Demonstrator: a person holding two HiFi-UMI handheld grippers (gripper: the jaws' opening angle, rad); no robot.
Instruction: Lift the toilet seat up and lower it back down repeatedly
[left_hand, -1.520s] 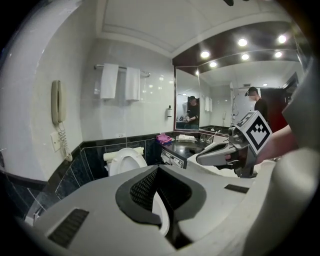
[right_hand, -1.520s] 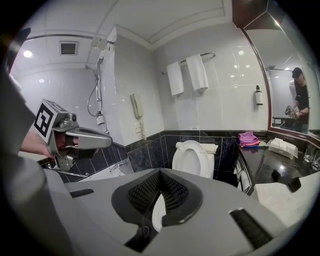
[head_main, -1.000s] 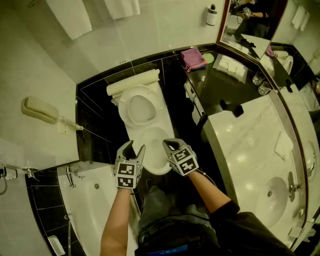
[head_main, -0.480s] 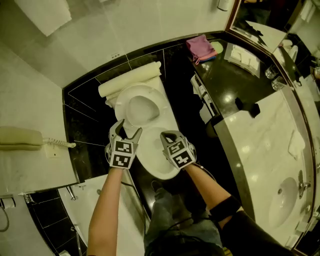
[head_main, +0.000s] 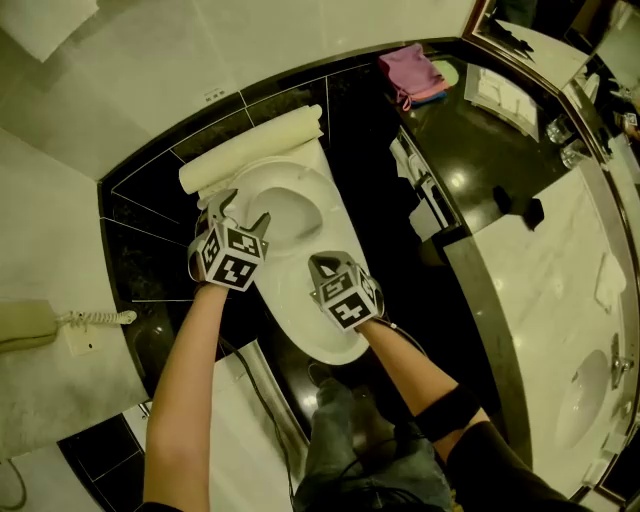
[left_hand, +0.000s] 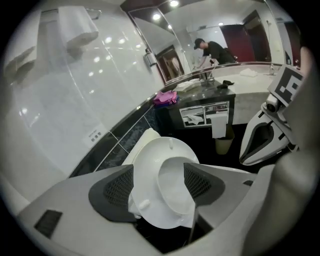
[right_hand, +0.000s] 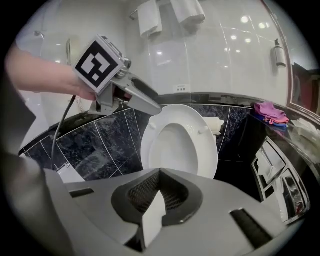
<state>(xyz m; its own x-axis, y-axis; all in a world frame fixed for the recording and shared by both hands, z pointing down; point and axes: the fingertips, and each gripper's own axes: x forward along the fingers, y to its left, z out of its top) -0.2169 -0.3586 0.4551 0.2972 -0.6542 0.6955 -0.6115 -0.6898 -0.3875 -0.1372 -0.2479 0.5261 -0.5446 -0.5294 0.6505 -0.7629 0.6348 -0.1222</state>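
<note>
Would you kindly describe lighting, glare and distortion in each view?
Head view: dim, yellowish, glare on the marble counter. Left gripper view: fisheye vignette, lamp reflections in the mirror. Right gripper view: fisheye bends black tiles; highlights dot the white wall.

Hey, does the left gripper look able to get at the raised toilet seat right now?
Probably yes. The tongs of the left gripper have just been opening, the upright toilet seat shows between them, seemingly not yet gripped, and nothing blocks it.
</note>
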